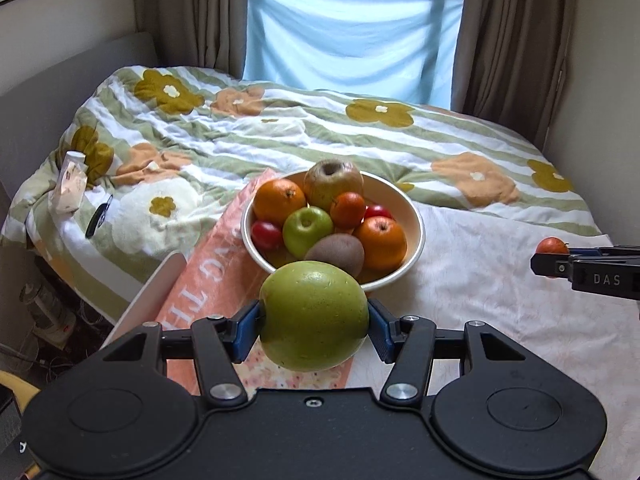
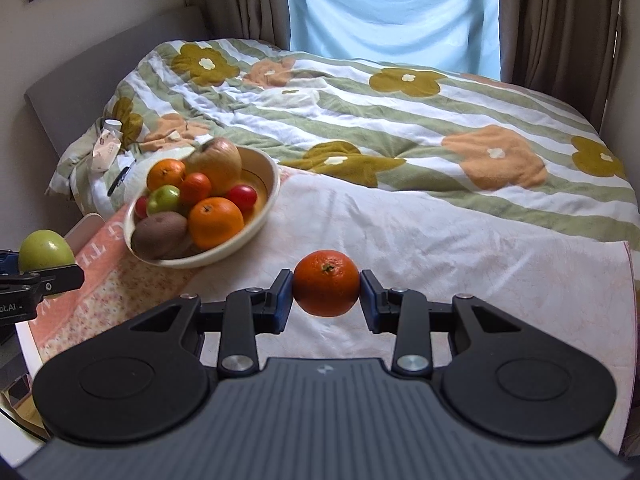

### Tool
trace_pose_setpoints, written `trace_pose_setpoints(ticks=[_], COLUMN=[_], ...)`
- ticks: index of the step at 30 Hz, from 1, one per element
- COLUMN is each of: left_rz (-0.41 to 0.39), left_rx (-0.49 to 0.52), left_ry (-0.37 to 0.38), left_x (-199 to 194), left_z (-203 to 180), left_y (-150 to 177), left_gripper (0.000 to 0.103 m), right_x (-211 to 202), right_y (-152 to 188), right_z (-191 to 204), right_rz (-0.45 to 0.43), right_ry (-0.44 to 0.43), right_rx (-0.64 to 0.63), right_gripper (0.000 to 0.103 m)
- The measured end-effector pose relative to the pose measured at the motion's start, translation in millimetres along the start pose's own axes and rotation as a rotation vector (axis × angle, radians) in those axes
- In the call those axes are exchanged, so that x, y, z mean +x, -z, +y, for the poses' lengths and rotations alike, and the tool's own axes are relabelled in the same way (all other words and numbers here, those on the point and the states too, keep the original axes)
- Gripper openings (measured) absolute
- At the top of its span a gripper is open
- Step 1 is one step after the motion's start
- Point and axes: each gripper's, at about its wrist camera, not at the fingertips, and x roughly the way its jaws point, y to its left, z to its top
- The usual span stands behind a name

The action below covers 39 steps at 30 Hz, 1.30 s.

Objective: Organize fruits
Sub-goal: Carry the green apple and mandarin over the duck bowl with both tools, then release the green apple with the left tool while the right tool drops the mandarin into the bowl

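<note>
Transport step judged in hand: a large round green apple (image 1: 314, 316) is clamped between the blue pads of the left gripper (image 1: 314, 320), held above the pink printed cloth (image 1: 200, 280) just short of the cream ceramic bowl (image 1: 414, 216) of mixed fruit. A small orange mandarin (image 2: 326, 283) is gripped by the right gripper (image 2: 326, 294), stem up, well right of the bowl. Next move: forward carry, release over a free gap. Both fruits near-spherical; no clear long axis.

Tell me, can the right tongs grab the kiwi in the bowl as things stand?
Probably not. The right tongs are already shut on a tangerine, so nothing is free to take the kiwi at the near rim of the bowl.
</note>
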Motion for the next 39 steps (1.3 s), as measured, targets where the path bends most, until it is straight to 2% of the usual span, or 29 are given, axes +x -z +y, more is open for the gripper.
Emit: trace_pose_setpoints(ticks=[10, 21, 33, 39], left_rz=[-0.023, -0.003, 0.041, 0.061], left_rx=[0.059, 0.136, 0.221, 0.242], left_ry=[0.074, 0.167, 0.253, 0.287], left_x=[8, 50, 102, 114], left_z=[29, 60, 70, 69], left_y=[-33, -59, -65, -62], left_gripper=[0.06, 0.06, 0.06, 0.06], right_x=[-3, 24, 62, 73], right_y=[-24, -44, -57, -58], right_z=[43, 86, 112, 115], right_rz=[-0.028, -0.028, -0.029, -0.027], right_ry=[0.029, 0.075, 0.109, 0.129], right_rx=[0.028, 0.08, 0.132, 0.16], right_gripper=[0.05, 0.05, 0.05, 0.05])
